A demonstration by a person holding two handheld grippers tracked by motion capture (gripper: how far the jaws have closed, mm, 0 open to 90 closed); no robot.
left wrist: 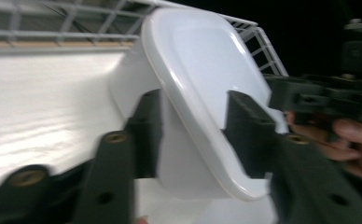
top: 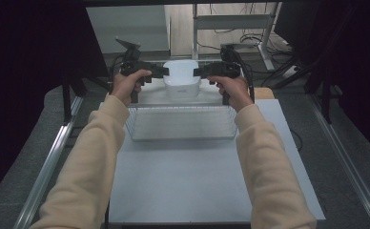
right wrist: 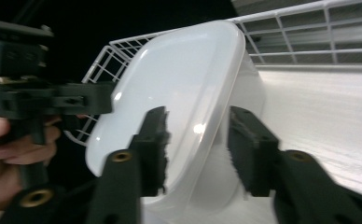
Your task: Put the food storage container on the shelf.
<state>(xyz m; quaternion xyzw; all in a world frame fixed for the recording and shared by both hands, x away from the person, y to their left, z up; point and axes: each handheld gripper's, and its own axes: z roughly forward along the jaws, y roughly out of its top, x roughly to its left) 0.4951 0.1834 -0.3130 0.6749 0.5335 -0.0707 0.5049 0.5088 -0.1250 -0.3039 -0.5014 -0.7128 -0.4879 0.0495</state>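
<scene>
Hand-held gripper, left [top: 160, 71]: jaws spread part-way, straddling the left rim of the tub [top: 182, 78], one jaw outside the wall and one over the inside; a gap shows between pads and rim, so the grip is released. Hand-held gripper, right [top: 198, 71]: likewise part-way spread across the right rim, gaps on both sides, released.

Worktop [top: 183, 186]: pale sheet, forearms in cream sleeves reaching over it.

Basket [top: 180, 125]: white wire, shallow, long axis running left to right across the worktop, just in front of the tub.

Tub: white plastic, rounded corners, mouth facing up, at the far edge of the worktop behind the basket, between the two grippers. Long axis cannot be told from the high view.
</scene>
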